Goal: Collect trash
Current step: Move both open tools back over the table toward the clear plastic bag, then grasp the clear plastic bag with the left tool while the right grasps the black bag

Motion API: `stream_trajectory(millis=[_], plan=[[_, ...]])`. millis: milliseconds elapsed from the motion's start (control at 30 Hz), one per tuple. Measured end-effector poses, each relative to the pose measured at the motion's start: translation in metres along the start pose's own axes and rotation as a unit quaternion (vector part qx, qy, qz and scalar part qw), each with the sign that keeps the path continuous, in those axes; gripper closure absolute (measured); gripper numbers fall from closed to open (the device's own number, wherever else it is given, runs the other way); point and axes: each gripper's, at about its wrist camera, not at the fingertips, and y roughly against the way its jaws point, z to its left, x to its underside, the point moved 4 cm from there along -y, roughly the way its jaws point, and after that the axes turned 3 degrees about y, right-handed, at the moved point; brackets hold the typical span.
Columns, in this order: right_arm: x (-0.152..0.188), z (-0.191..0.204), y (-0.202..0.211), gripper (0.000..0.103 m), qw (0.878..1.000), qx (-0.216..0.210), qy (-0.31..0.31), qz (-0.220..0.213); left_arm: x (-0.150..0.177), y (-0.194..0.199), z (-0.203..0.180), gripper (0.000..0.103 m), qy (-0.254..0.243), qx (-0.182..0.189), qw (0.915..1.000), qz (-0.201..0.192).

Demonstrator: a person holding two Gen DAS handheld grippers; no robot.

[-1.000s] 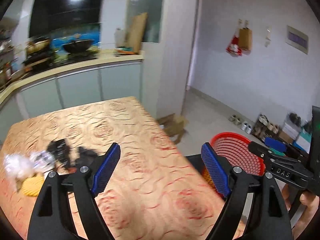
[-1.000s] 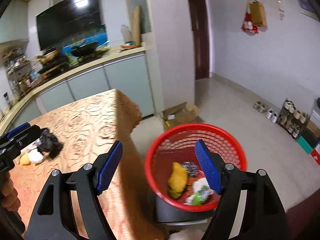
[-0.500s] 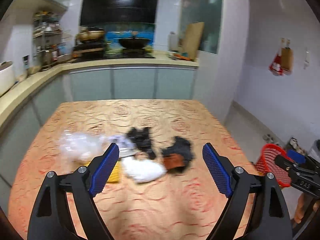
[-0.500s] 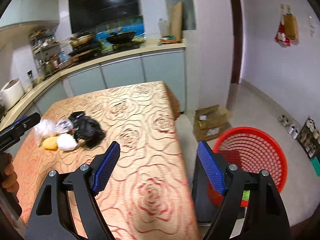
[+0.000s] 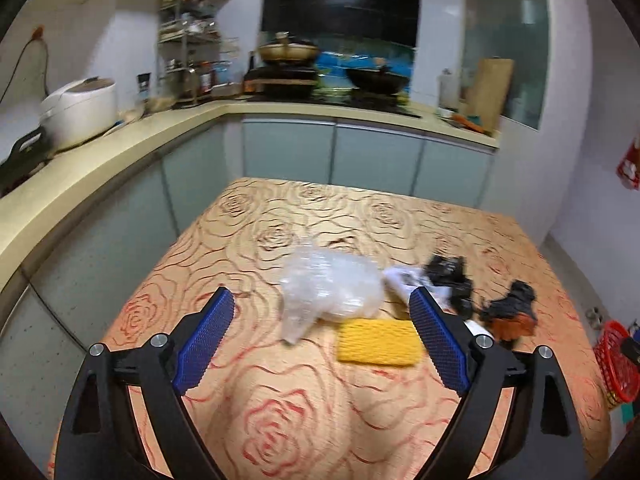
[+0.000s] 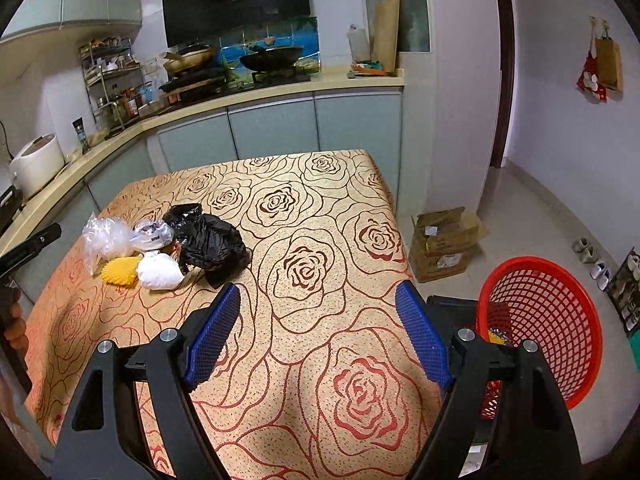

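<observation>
A heap of trash lies on the rose-patterned table (image 6: pixel 320 240): a clear plastic bag (image 5: pixel 328 288) (image 6: pixel 106 236), a yellow foam piece (image 5: pixel 378 342) (image 6: pixel 120 270), a white wad (image 6: pixel 160 274) and a black plastic bag (image 6: pixel 212 244) (image 5: pixel 516 300). My left gripper (image 5: pixel 320 344) is open and empty, just short of the clear bag and yellow piece. My right gripper (image 6: pixel 316 336) is open and empty over the table's near right part. A red mesh basket (image 6: pixel 548 320) (image 5: pixel 614 356) stands off the table's right edge with trash inside.
A kitchen counter (image 5: pixel 120 152) with a rice cooker (image 5: pixel 78 114) and stove runs along the left and back. A cardboard box (image 6: pixel 444 242) and shoes (image 6: pixel 588 252) lie on the floor to the right. A dark stand (image 6: pixel 452 308) sits by the basket.
Both grippers swung left, away from the red basket and toward the table. The left gripper closed in on the trash heap. Both stayed open and empty.
</observation>
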Motion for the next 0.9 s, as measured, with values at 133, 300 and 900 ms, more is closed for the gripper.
stream_trajectory(millis=[133, 300, 900], plan=[[-0.001, 0.001, -0.005, 0.026, 1.000, 0.000, 0.002, 0.004, -0.004, -0.012, 0.010, 0.015, 0.008, -0.002, 0.9999, 0.006], [-0.004, 0.005, -0.010, 0.026, 1.000, -0.002, 0.003, 0.008, -0.008, -0.039, 0.004, 0.012, 0.001, 0.016, 0.9995, 0.028], [-0.017, 0.018, -0.030, 0.026, 1.000, -0.007, 0.015, 0.019, -0.005, -0.125, -0.023, 0.034, -0.036, 0.025, 0.9951, 0.089]])
